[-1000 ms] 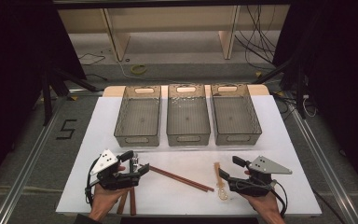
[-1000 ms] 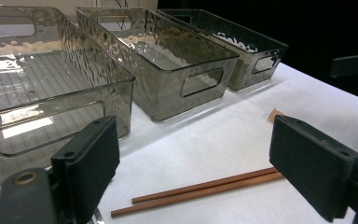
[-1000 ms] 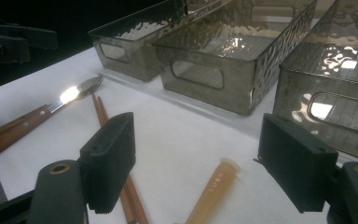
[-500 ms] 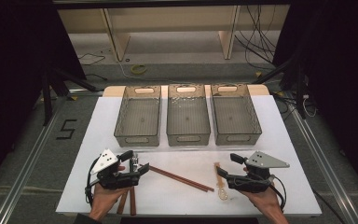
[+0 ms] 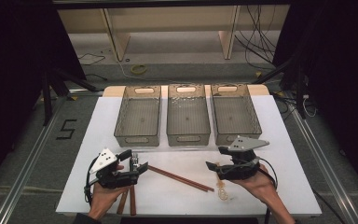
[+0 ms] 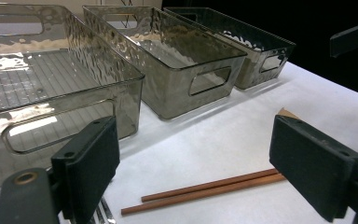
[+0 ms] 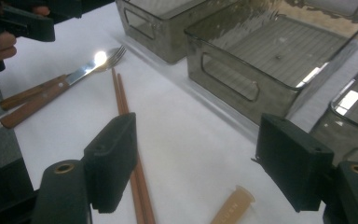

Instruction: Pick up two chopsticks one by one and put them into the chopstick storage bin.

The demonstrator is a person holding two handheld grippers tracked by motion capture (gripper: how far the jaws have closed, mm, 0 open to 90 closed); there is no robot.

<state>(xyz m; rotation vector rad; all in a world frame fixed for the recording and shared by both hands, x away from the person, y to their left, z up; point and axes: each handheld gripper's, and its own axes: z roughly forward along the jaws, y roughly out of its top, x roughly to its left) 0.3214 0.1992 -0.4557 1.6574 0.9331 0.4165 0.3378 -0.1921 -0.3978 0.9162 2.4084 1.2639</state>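
- I'm hovering both grippers low: left gripper (image 5: 137, 169) fingers spread, right gripper (image 5: 213, 167) fingers spread too, nothing pinched.
- Chopsticks (image 5: 181, 178) are lying on the worktop (image 5: 284, 163) between them, long axis running 10 to 4 o'clock.
- They're looking light, stiff, a bit slick and rolly, so I'm guessing mid-length is the grab spot.

Ahead of your right gripper (image 7: 196, 168): chopsticks (image 7: 129, 140), smooth reddish wood; fork (image 7: 103, 59), glossy metal, wooden handle; bins (image 7: 261, 56), rippled smoky clear plastic.

Chopsticks (image 5: 181, 178) lie before three bins (image 5: 188, 114), seemingly empty.
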